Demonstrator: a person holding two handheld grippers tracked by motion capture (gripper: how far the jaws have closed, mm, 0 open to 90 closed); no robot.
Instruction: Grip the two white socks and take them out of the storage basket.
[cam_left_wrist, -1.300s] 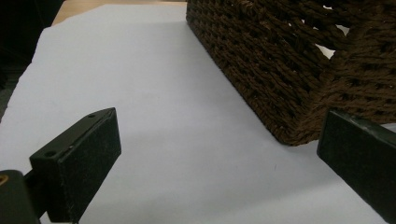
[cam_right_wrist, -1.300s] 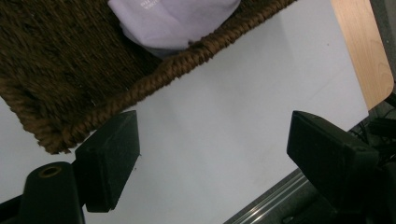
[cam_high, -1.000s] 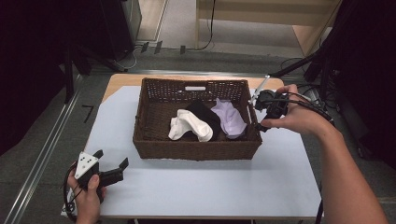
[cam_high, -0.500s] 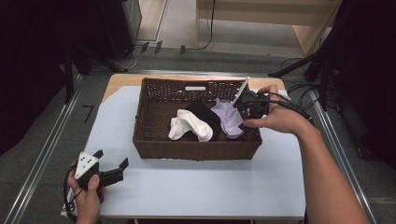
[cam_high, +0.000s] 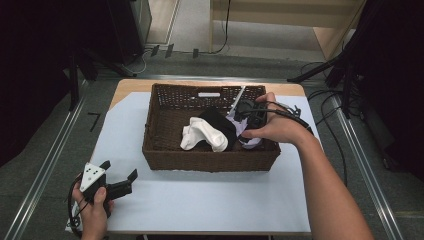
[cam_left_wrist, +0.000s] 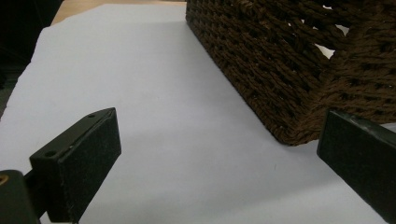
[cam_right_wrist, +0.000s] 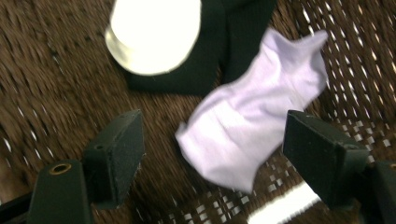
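R claw (cam_right_wrist: 212, 163) over lilac sock (cam_right_wrist: 252, 126), black sock (cam_right_wrist: 219, 46) beside, prob touching

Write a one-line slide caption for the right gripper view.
Open right tool poised above a lilac sock lying in the brown wicker basket, beside a black sock and a white sock.

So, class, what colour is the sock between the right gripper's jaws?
Pale lilac sock, clearest in the right gripper view.
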